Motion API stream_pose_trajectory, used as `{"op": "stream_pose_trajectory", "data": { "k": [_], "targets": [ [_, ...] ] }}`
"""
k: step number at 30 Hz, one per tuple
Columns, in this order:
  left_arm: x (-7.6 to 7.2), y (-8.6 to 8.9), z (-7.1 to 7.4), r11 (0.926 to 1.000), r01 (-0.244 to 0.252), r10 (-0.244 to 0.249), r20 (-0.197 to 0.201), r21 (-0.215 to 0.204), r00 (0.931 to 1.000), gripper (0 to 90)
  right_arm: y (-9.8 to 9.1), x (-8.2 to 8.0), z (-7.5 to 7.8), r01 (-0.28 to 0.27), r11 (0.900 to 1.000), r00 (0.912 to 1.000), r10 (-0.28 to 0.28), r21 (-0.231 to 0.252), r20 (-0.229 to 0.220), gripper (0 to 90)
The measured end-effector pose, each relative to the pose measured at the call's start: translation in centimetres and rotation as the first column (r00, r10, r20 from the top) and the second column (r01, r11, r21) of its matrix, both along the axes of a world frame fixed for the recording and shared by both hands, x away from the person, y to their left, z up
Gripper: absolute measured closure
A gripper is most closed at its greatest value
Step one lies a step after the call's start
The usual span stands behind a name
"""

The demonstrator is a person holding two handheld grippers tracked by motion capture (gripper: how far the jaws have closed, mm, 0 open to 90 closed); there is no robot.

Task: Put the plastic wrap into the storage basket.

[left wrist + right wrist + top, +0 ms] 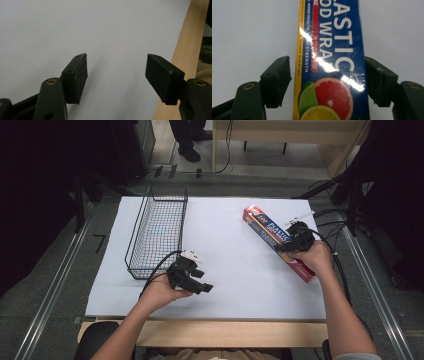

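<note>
Here, a long plastic wrap box (278, 241) is seen lying aslant on the right part of the white table sheet (235, 270), its far end pointing toward the middle and its near end toward the right edge. From the high view the right gripper (289, 245) is placed over the middle of the box, but the gap at its pads cannot be judged there. In the right gripper view that gap is made plain: the box (332, 62) runs between the two black jaws, a sliver of white is left at the left pad, and the right pad is set just beside the blue side; the jaws are spread, not pressed on. The citrus print and lettering are read in that view alone. The left gripper (200, 287) is held near the front edge, its jaws parted over bare sheet, as the left gripper view confirms. A wire basket (157, 232) is stood at the far left, well apart from the box.
</note>
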State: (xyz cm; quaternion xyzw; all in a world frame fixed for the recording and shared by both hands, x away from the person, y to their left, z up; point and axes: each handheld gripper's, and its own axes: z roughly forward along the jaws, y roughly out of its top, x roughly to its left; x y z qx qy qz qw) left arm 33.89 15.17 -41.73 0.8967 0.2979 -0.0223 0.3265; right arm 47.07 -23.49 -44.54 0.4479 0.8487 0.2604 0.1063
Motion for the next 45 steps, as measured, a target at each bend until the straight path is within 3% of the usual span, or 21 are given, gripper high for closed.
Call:
{"op": "stream_pose_trajectory", "data": {
  "k": [5,8,11,14,15,17,18,20,45],
  "targets": [
    [-0.1,0.2,-0.1,1.0,-0.005,0.005,-0.002,0.004,1.0,34.8,0.3,0.4,-0.5,-0.002,0.9992,0.9999,0.002,-0.039,-0.014,34.0],
    [-0.2,0.2,-0.1,0.9999,-0.012,0.012,-0.004,0.002,0.9999,34.8,0.1,0.6,-0.6,0.008,0.9994,0.9993,-0.01,-0.033,-0.037,36.5],
    [-0.3,0.2,-0.2,0.9999,-0.009,0.009,-0.004,0.008,0.9999,34.7,0.1,1.0,-0.9,0.018,0.9995,0.9966,-0.02,-0.025,-0.081,36.3],
    [-0.3,0.1,-0.2,0.9999,-0.008,0.008,-0.005,0.01,1.0,34.7,0.2,1.1,-1.0,0.019,0.9994,0.9953,-0.021,-0.029,-0.094,35.9],
    [-0.3,0.1,-0.2,0.9999,0.0,0.0,-0.003,0.015,1.0,34.7,0.4,1.2,-1.1,0.012,0.9984,0.9931,-0.018,-0.055,-0.116,34.4],
    [-0.3,0.0,-0.2,0.9999,-0.002,0.002,-0.003,0.015,1.0,34.7,0.6,1.3,-1.1,0.005,0.9976,0.9932,-0.013,-0.07,-0.115,34.4],
    [-0.3,-0.1,-0.2,0.9999,-0.005,0.005,-0.004,0.01,1.0,34.7,1.1,1.3,-1.1,-0.008,0.9936,0.9937,-0.005,-0.113,-0.112,34.3],
    [-0.3,-0.1,-0.3,0.9999,-0.005,0.005,-0.005,0.009,1.0,34.7,1.2,1.3,-1.1,-0.011,0.9931,0.9937,-0.003,-0.117,-0.112,34.5],
    [-0.4,0.2,0.3,0.9999,-0.006,0.006,0.004,-0.01,1.0,34.7,0.7,1.1,-0.3,0.008,0.996,0.9929,-0.019,-0.089,-0.118,40.9]
  ]
}}
